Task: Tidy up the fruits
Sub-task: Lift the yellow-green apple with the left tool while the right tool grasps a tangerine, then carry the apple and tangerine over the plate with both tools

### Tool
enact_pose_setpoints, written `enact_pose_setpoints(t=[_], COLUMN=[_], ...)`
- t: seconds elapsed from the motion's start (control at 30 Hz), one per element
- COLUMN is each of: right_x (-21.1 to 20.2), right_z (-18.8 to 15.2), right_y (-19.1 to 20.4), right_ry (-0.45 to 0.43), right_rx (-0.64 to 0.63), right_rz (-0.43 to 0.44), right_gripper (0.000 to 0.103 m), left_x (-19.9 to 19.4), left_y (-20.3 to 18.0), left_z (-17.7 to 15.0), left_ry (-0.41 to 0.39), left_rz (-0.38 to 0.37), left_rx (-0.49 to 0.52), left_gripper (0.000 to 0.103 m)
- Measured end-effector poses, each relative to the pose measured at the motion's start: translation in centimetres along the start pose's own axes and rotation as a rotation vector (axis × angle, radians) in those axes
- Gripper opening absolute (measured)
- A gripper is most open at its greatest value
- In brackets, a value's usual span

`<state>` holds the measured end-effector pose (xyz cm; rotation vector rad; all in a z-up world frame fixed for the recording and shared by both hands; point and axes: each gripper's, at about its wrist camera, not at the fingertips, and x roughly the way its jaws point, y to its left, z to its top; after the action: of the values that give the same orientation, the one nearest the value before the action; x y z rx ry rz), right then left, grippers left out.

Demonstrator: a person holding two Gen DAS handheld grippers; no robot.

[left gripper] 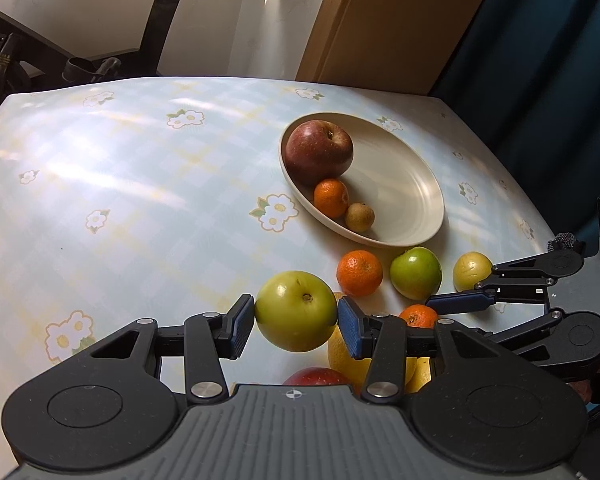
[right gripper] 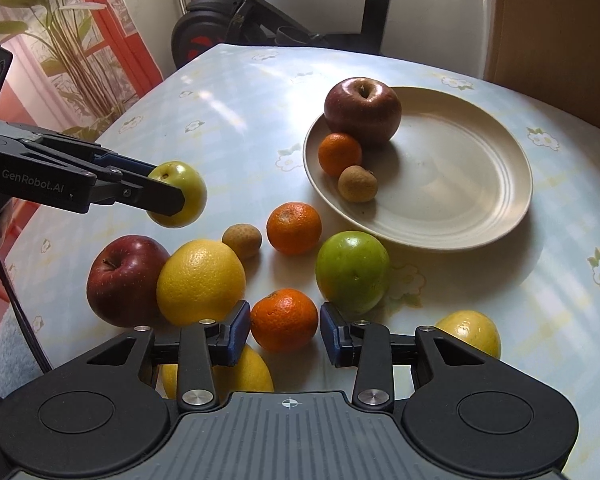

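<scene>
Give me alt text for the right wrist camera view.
The right hand-held gripper is open around a tangerine on the table. The left hand-held gripper holds a green apple; a plate beyond carries three fruits.

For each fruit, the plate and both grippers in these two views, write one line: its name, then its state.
left gripper: shut on yellow-green apple, held above the table.
yellow-green apple: gripped, lifted.
right gripper: open, fingers either side of a mandarin.
plate: upright, partly filled.
red apple, small mandarin, longan: on plate.
green apple: on table.
</scene>
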<state>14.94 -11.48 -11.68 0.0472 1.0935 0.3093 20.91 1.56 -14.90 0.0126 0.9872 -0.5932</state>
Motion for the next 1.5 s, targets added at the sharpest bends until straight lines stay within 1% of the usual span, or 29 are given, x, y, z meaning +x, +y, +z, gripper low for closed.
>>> enact_pose_setpoints(t=[0.1, 0.27, 0.4, 0.53, 0.7, 0.83, 1.0, 1.1, 1.17, 1.3, 1.4, 1.5], right_x=[0.4, 0.1, -1.5, -3.3, -4.6, -4.5, -4.0, -3.4, -2.9, -1.4, -0.3, 0.8], right_z=[0.0, -0.2, 0.3, 1.7, 3.6, 4.8, 6.3, 7.1, 7.6, 8.6, 9.3, 10.2], right_y=[-0.5, -0.9, -1.3, -1.8, -3.2, -5.0, -7.1, -8.1, -8.6, -10.1, -11.3, -12.4], right_ry=[0.012, -0.003, -0.065, -0.128, -0.191, -0.202, -0.223, -0.235, -0.234, -0.228, -0.233, -0.238], right_rx=[0.057, 0.081, 0.092, 0.075, 0.007, -0.05, -0.079, -0.095, -0.108, -0.119, -0.108, -0.097], right_rz=[0.035, 0.035, 0.041, 0.032, -0.047, -0.136, -0.176, -0.182, -0.182, -0.175, -0.169, -0.168], right_gripper=[0.035, 0.034, 0.034, 0.034, 0.034, 0.034, 0.034, 0.034, 0.034, 0.034, 0.034, 0.034], left_x=[0.1, -0.1, -0.4, -0.8, -1.4, -1.1, 1.0, 3.1, 5.0, 8.1, 9.8, 10.7], left_y=[-0.1, -0.3, -0.4, -0.9, -2.0, -3.0, -4.1, -4.3, -4.2, -3.8, -3.4, -3.1], left_z=[0.1, 0.0, 0.2, 1.1, 3.8, 6.6, 10.9, 13.0, 14.2, 15.4, 16.2, 16.7], left_ry=[-0.005, -0.012, -0.022, -0.042, -0.097, -0.12, -0.129, -0.118, -0.091, -0.034, -0.015, -0.004], left_rz=[-0.006, -0.01, -0.01, -0.007, 0.002, -0.003, -0.011, -0.004, 0.003, 0.004, -0.002, 0.002], left_rx=[0.002, 0.01, 0.014, 0.031, 0.067, 0.094, 0.1, 0.096, 0.083, 0.058, 0.044, 0.051], left_gripper=[0.048, 0.048, 0.048, 0.048, 0.048, 0.048, 0.048, 0.048, 0.048, 0.048, 0.048, 0.048])
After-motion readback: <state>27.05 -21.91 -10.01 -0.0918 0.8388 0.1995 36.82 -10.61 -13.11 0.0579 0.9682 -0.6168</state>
